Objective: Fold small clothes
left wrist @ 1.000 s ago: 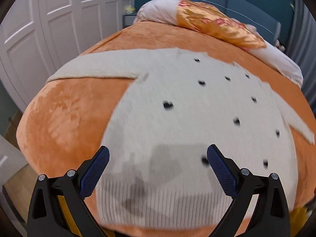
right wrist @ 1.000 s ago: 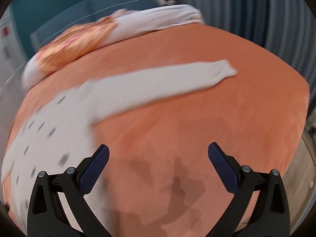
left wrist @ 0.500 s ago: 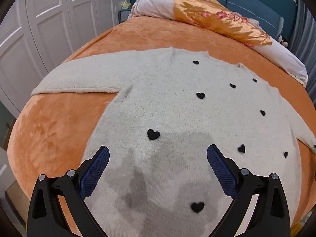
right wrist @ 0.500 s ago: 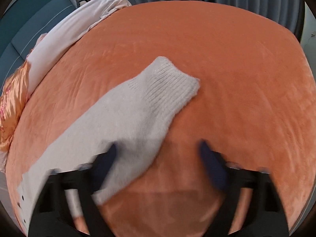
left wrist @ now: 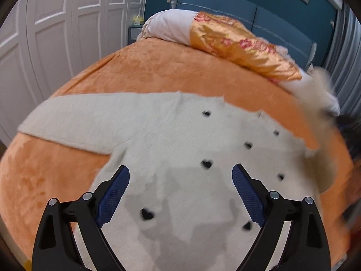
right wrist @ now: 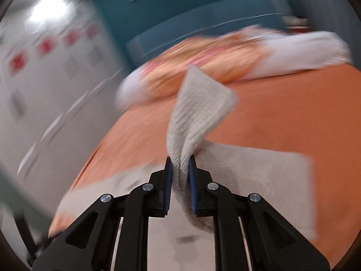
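Cream knit sweater lies flat on the orange plush bedspread, body running from the cam toward the pillows, one sleeve stretched out sideways to the L. Fuzzy knit w/ small black hearts. L gripper spread wide over the lower body, holding nothing. R gripper clenched on the other sleeve's ribbed cuff, cuff sticking up past the pads; bg blurred.
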